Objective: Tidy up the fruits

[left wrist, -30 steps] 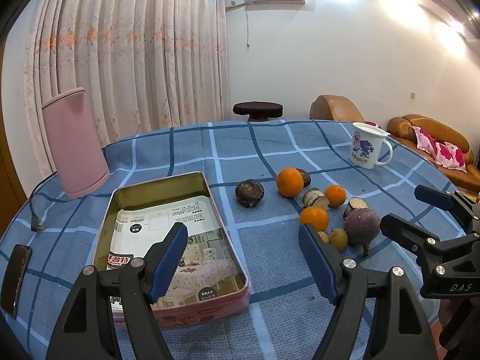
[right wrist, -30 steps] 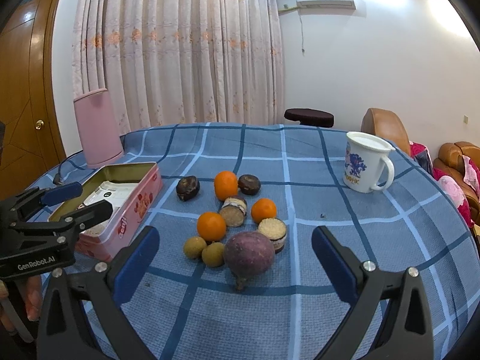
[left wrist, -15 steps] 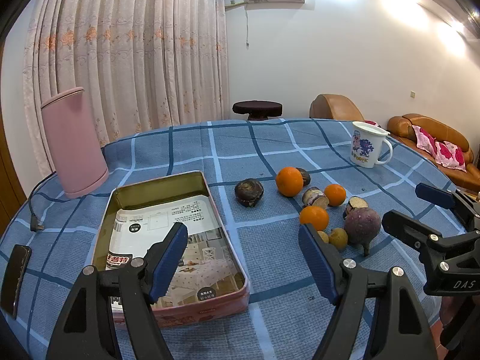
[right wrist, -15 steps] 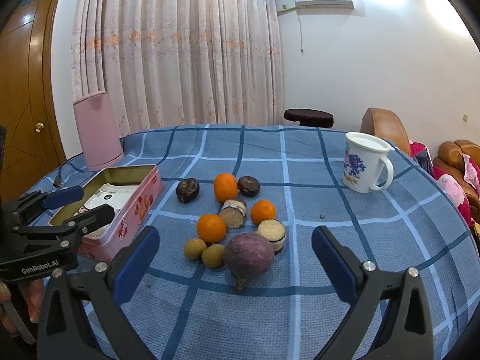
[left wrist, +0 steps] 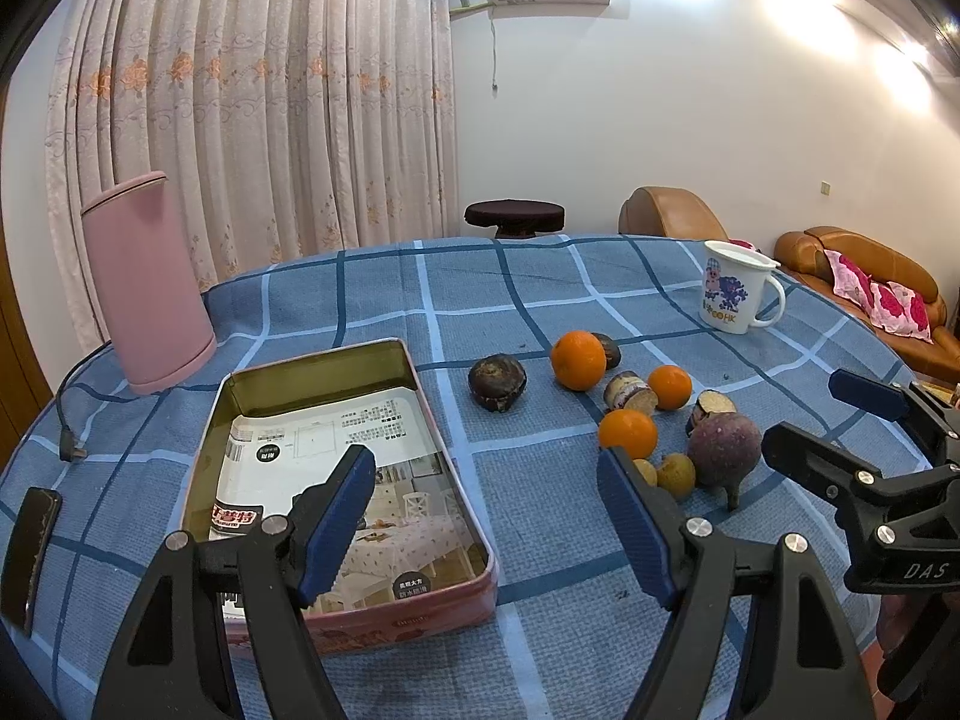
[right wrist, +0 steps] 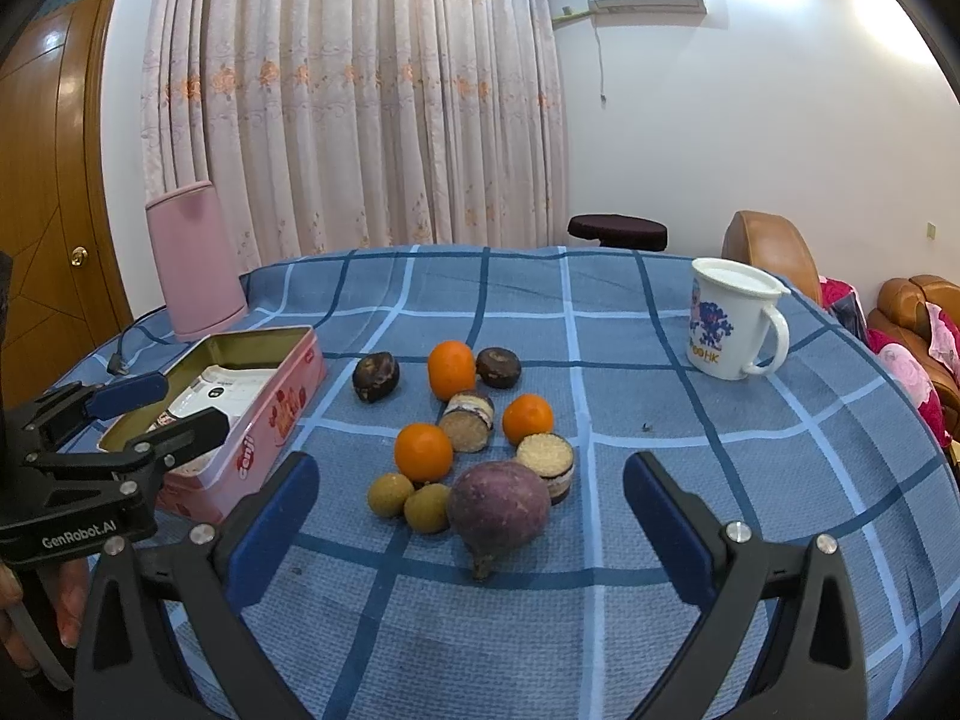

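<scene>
A cluster of fruit lies mid-table: three oranges (right wrist: 450,368), a purple passion fruit (right wrist: 498,507), two small tan longans (right wrist: 391,495), dark round fruits (right wrist: 375,376) and cut halves (right wrist: 545,458). An open pink tin (left wrist: 336,456) lined with printed paper sits to the left of them; it also shows in the right wrist view (right wrist: 240,414). My left gripper (left wrist: 486,516) is open and empty, over the tin's right rim. My right gripper (right wrist: 471,525) is open and empty, just before the passion fruit.
A pink cylinder container (left wrist: 147,282) with a cable stands at the back left. A white printed mug (right wrist: 729,324) stands at the back right. A dark phone (left wrist: 30,540) lies at the left edge. Sofas stand beyond the table's right edge.
Both grippers have crept slightly forward toward the fruit. Nothing was taken hold of or moved.
</scene>
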The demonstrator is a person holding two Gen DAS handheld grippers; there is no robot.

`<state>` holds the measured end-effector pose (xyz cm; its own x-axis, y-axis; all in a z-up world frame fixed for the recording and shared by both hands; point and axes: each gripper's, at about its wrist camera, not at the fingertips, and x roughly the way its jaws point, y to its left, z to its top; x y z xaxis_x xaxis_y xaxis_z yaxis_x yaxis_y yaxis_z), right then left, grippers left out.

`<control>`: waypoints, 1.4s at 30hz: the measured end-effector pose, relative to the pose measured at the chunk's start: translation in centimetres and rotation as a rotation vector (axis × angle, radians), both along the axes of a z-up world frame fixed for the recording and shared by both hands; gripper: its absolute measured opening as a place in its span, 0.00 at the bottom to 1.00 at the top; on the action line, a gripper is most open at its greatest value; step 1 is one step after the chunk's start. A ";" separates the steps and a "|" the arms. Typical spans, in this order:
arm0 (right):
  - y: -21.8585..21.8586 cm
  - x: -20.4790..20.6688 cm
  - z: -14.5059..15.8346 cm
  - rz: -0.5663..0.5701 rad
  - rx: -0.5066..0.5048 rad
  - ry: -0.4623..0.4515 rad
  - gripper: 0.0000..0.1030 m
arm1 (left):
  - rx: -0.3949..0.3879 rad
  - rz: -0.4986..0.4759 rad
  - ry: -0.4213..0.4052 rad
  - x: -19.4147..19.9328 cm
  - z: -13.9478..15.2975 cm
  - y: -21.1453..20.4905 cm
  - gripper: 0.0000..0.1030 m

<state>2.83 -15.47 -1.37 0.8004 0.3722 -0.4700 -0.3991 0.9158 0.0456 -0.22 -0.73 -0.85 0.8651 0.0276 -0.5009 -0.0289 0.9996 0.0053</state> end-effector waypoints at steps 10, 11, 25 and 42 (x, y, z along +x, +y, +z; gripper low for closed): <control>-0.1 0.1 -0.5 -0.001 0.006 0.011 1.00 | -0.001 -0.001 0.004 0.0 -0.3 -0.2 0.75; -0.1 0.1 -0.5 0.000 0.006 0.011 1.00 | -0.001 -0.001 0.004 0.0 -0.3 -0.2 0.75; -0.8 1.1 -1.5 -0.010 0.027 0.045 1.00 | -0.004 -0.007 0.021 0.1 -1.0 -0.5 0.75; -0.9 5.9 -4.7 0.029 0.072 0.262 0.53 | -0.016 -0.055 0.062 0.8 -2.0 -1.7 0.75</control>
